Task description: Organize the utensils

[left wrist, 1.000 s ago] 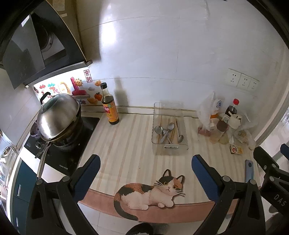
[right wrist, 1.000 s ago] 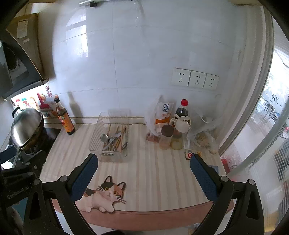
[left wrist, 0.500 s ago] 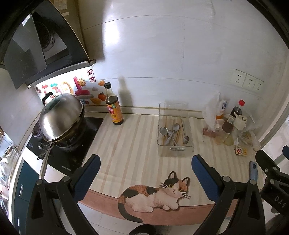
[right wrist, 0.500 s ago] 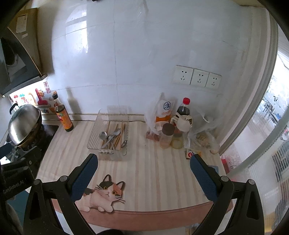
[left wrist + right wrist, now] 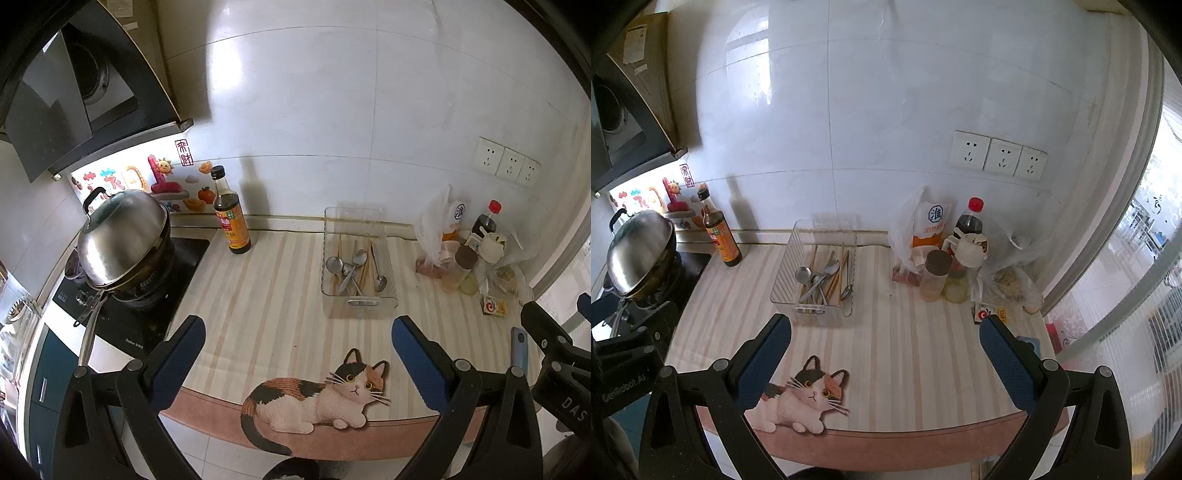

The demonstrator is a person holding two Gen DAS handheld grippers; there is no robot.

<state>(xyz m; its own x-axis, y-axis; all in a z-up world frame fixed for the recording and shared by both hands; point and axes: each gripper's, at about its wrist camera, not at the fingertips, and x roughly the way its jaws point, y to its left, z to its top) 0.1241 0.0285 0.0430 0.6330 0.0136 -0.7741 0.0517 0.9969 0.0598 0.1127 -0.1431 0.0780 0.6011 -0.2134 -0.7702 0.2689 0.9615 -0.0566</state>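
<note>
On the striped worktop (image 5: pixel 266 306), both wide-open grippers, the left gripper (image 5: pixel 295 350) and the right gripper (image 5: pixel 884 347), held nothing, so a grab into the clear plastic tray (image 5: pixel 359 302) near the back edge could have tangled the shiny metal spoons (image 5: pixel 347 266) with the thin wooden chopsticks (image 5: pixel 833 286).

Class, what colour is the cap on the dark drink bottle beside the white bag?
Red. The cap shows best in the right wrist view.

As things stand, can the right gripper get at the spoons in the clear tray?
Probably yes. The right gripper is open and empty, the spoons lie exposed in the open-topped clear tray, and only bare striped mat lies between. The bottles stand off to the right.
</note>
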